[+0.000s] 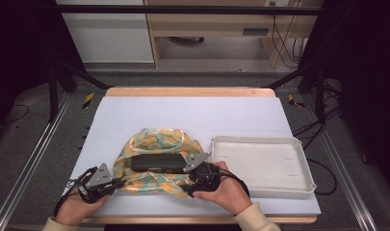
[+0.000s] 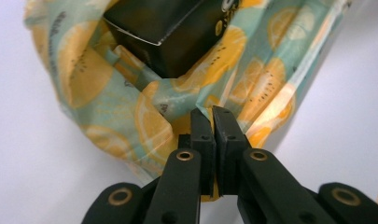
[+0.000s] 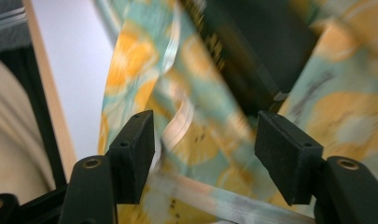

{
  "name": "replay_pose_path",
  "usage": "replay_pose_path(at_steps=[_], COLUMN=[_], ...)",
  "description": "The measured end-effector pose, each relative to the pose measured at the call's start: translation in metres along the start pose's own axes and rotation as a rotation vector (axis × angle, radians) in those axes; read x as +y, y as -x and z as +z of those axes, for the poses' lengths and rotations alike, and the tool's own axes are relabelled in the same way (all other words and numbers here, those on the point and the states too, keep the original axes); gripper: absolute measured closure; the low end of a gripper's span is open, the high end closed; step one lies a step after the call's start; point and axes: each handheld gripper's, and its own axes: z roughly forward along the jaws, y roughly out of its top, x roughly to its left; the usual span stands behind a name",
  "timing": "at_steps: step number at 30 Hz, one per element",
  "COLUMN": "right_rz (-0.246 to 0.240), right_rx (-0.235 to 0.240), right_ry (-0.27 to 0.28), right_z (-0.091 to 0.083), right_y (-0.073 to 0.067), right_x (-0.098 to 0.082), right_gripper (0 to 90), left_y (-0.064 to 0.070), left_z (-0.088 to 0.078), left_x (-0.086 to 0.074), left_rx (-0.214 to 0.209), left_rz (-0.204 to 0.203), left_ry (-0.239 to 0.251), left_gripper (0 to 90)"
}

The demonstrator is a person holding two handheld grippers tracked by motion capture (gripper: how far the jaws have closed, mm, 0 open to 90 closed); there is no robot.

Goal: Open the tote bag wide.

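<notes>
Left gripper (image 2: 213, 122): jaws clamped together on the near edge of the citrus-print cloth (image 2: 107, 88). Black box (image 2: 172, 28) lies on the cloth, just ahead. Right gripper (image 3: 204, 144): jaws apart, cloth fold between them. Step looks like wrapping; next, right must close on that fold.

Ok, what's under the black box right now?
The black box lies on the lemon-print cloth, which spreads past it on all sides over the white mat. Anything beneath the cloth is covered.
</notes>
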Motion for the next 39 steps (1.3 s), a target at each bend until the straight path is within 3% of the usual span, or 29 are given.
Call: replay_pose_path(at_steps=[3,7,9,10,13,17,18,19,20,23,27,29,30,32,34,37,39], right_rz=[-0.021,-0.037,-0.029,-0.035,-0.036,-0.033,-0.033,-0.035,-0.037,-0.032,-0.024,-0.024,-0.024,-0.025,-0.023,-0.032,-0.039], right_rx=[0.021,0.003,-0.002,-0.026,-0.064,-0.077,-0.077,-0.079,-0.080,-0.089,-0.089,-0.087,-0.087,-0.087,-0.088,-0.084,-0.080], right_ry=[-0.022,-0.028,-0.017,-0.011,0.002,0.014,0.014,0.016,0.020,0.021,0.025,0.025,0.025,0.026,0.029,0.035,0.026], right_z=[0.006,0.010,0.009,0.006,0.003,0.000,0.000,0.000,0.000,0.000,0.000,0.003,0.003,0.003,0.003,0.004,0.003], right_y=[-0.008,-0.011,-0.010,-0.009,-0.007,-0.007,-0.007,-0.007,-0.008,-0.007,-0.006,-0.006,-0.006,-0.006,-0.006,-0.006,-0.008], right_x=[-0.010,-0.017,-0.019,-0.019,-0.020,-0.024,-0.024,-0.025,-0.027,-0.029,-0.029,-0.030,-0.030,-0.031,-0.031,-0.031,-0.032], right_gripper=[48.4,80.1,84.3,87.3,88.3,88.5,88.5,88.5,88.5,88.5,88.4,88.4,88.4,88.3,88.3,88.3,88.4], left_y=[-0.002,-0.001,0.000,0.003,0.007,0.006,0.006,0.005,0.002,-0.002,-0.011,-0.022,-0.022,-0.036,-0.044,-0.055,-0.063], left_z=[-0.001,-0.003,-0.004,-0.006,-0.012,-0.027,-0.027,-0.031,-0.040,-0.052,-0.053,-0.040,-0.040,-0.023,-0.014,0.002,0.011], left_x=[-0.001,-0.002,-0.001,0.001,0.005,0.016,0.016,0.019,0.026,0.030,0.035,0.043,0.043,0.052,0.060,0.068,0.072], left_rx=[0.007,0.000,-0.007,-0.008,0.004,0.031,0.031,0.032,0.026,0.014,0.050,0.079,0.079,0.079,0.095,0.080,0.078], left_rz=[-0.010,-0.029,-0.030,-0.029,-0.028,-0.070,-0.070,-0.080,-0.093,-0.105,-0.111,-0.088,-0.088,-0.091,-0.066,-0.045,-0.056], left_ry=[0.001,0.001,0.005,0.015,0.045,0.126,0.126,0.151,0.189,0.235,0.234,0.187,0.187,0.163,0.156,0.127,0.103], left_gripper=[87.6,86.9,85.9,84.2,75.1,49.5,45.0,45.0,36.9,33.7,32.3,32.3,32.0,31.6,31.7,33.4,35.2])
